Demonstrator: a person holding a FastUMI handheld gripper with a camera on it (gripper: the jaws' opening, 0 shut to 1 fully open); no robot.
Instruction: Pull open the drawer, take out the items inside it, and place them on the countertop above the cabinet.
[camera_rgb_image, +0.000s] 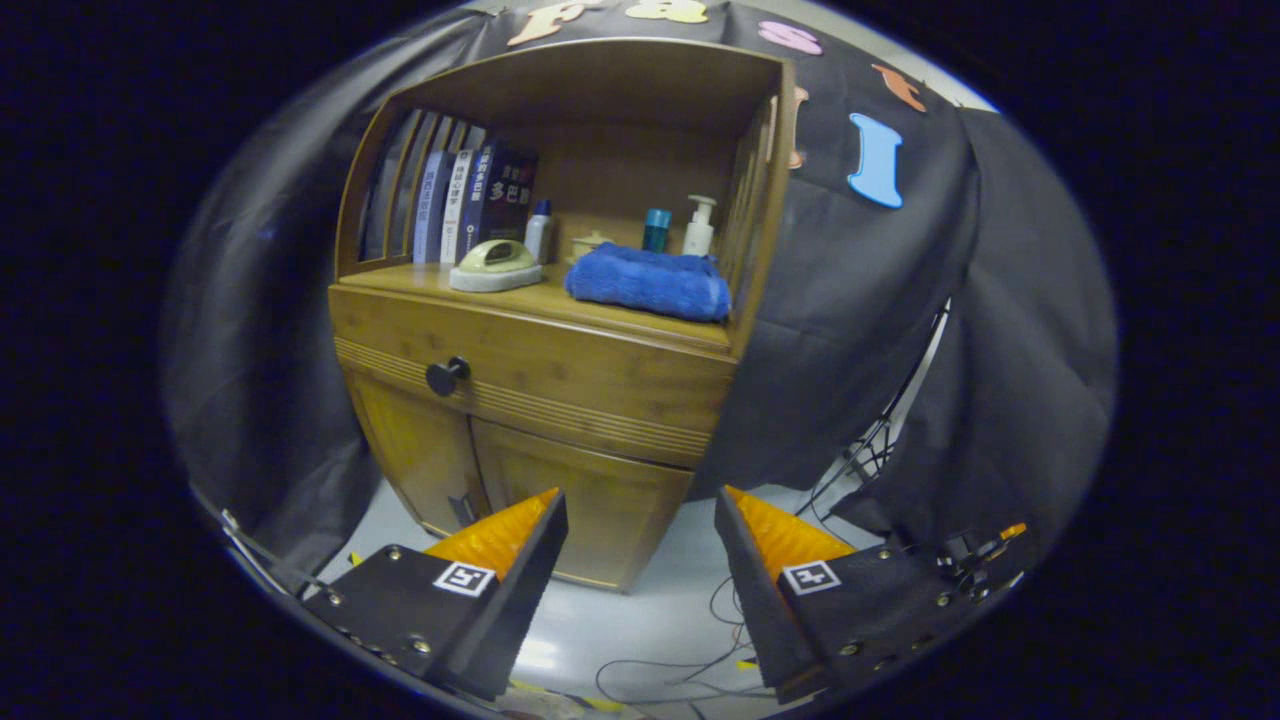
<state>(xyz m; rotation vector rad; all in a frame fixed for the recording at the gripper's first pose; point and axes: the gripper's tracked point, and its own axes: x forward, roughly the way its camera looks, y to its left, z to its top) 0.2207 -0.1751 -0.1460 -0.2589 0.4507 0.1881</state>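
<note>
Nearest: gripper, fingers spread wide apart, nothing between them, holding nothing. It's held level, pointing fwd at the cabinet's lower front, well short of it. Below and btwn the fingers: pale floor w/ thin loose cables trailing at approx 5 o'clock.

Just beyond the fingertips, wooden cabinet, seen corner-on. Two lower doors at the bottom, both shut. Above them the drawer, shut flush w/ the cabinet front, so its contents can't be seen. Its dark round knob sits at approx 10 o'clock from the gripper, well apart from both fingers.

Above the drawer, the countertop (a recessed shelf under a curved wooden hood). On it, front: a greenish rounded object on a pale base at 11 o'clock, and a folded blue towel near 12 o'clock, beside each other but apart. Behind them: row of upright books on the far side from the towel, a small white bottle w/ blue cap, a small lidded jar, a teal-capped container, and a white pump bottle.

Farthest: black cloth wall behind and round the cabinet.
</note>
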